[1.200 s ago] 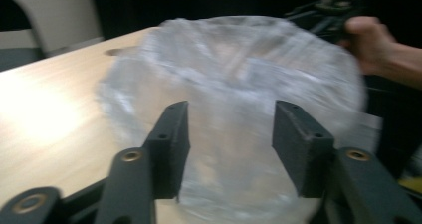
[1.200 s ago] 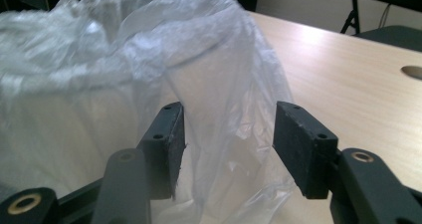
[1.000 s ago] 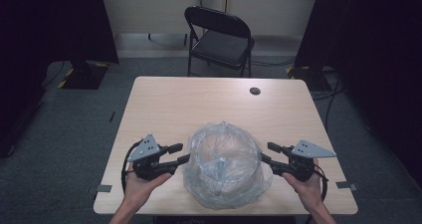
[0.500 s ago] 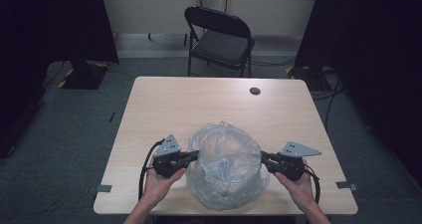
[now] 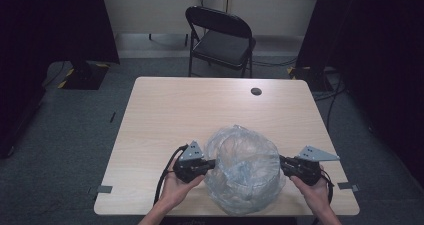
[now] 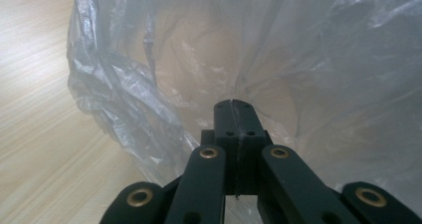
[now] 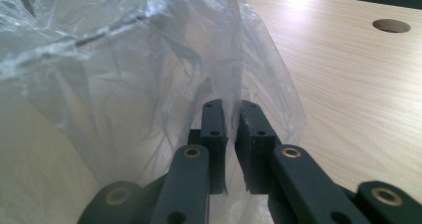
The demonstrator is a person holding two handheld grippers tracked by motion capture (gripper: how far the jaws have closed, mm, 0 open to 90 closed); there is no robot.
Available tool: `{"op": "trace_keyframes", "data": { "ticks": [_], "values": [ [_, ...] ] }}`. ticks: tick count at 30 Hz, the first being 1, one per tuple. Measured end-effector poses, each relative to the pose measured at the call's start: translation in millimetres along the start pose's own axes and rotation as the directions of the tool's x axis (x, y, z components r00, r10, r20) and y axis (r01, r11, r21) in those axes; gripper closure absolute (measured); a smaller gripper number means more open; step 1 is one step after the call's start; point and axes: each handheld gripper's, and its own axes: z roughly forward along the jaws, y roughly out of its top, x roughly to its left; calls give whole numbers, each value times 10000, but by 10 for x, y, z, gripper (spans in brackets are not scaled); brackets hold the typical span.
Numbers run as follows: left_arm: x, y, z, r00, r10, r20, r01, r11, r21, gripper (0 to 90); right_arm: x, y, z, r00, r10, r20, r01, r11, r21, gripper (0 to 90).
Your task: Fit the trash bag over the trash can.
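High view: I have both grippers at the near edge of the table [image 5: 165, 110], one at each side of a clear plastic bag [image 5: 244, 170] that stands puffed up between them. The left gripper [image 5: 212, 163] meets the bag's left flank, the right gripper [image 5: 283, 161] its right flank. A small round hole [image 5: 256, 91] lies well apart on the far side, and a folding chair [image 5: 220, 37] stands beyond the table.

Left gripper view: my jaws are pressed fully together, and a thin fold of the bag [image 6: 278, 59] appears pinched in the seam between them. The film is crinkled and translucent, so the wood shows through it.

Right gripper view: my jaws have just been closing and now stand nearly together, clamped on an upright pleat of the bag [image 7: 124, 59] caught between the pads.

Step in hand, as I judge it: taking hold of the bag at two opposite sides. The next move calls for an even pull or lift with both hands, gently, since thin film slips or tears easily.
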Motion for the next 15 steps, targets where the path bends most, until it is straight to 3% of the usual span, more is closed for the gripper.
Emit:
{"op": "trace_keyframes", "data": {
  "ticks": [3,8,12,13,15],
  "values": [
    [-28,1,17,10000,85,16,-85,10000,44,900,5,-5,-8,10000,1,66,-1,10000,-2,796],
    [-38,-11,51,9998,2,209,-3,10000,49,900,-38,-27,-47,9995,156,292,-156,9999,-13,670],
    [-29,17,-13,9998,-145,168,151,9991,-399,900,-64,-24,-101,9986,274,460,-275,9996,-1,569],
    [-25,21,-43,9998,-215,57,218,9984,-518,867,-71,-11,-117,9982,272,536,-269,9996,-58,546],
    [-13,21,-122,9993,-374,-79,366,9958,-839,717,-90,26,-157,9983,318,479,-314,9994,-108,508]
  ]
}}
